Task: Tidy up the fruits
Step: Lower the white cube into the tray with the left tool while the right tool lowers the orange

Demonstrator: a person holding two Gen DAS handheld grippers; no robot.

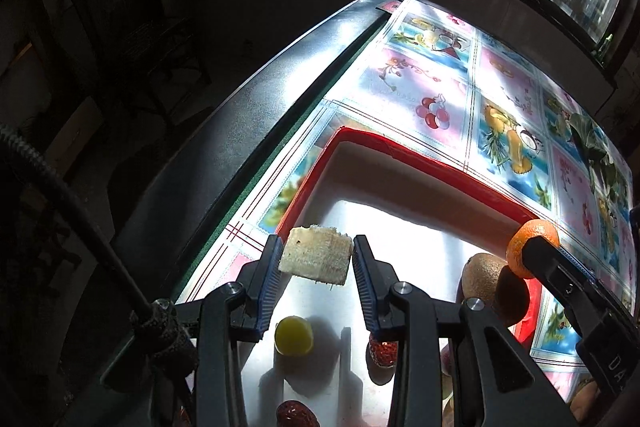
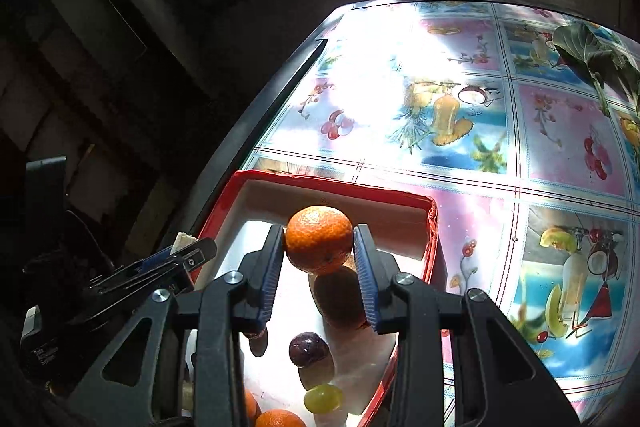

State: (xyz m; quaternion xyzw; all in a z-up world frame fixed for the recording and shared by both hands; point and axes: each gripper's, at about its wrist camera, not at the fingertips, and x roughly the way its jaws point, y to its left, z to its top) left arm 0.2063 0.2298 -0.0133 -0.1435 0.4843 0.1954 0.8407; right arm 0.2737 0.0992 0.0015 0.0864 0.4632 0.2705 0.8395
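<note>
Orange btwn right fingers (banana piece btwn left).

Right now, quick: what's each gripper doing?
Left gripper: shut on the banana piece, over the red tray.
Right gripper: shut on the orange, over the same tray.

**Both grippers clamped, held above the tray**

The left gripper has its two blue-padded fingers pressed against the short ends of a banana piece, held clear above the near left part of the red-rimmed tray. The right gripper pinches an orange between its pads, raised over the tray's right side. The two grippers sit side by side, both pointing toward the tray's far rim.
</note>
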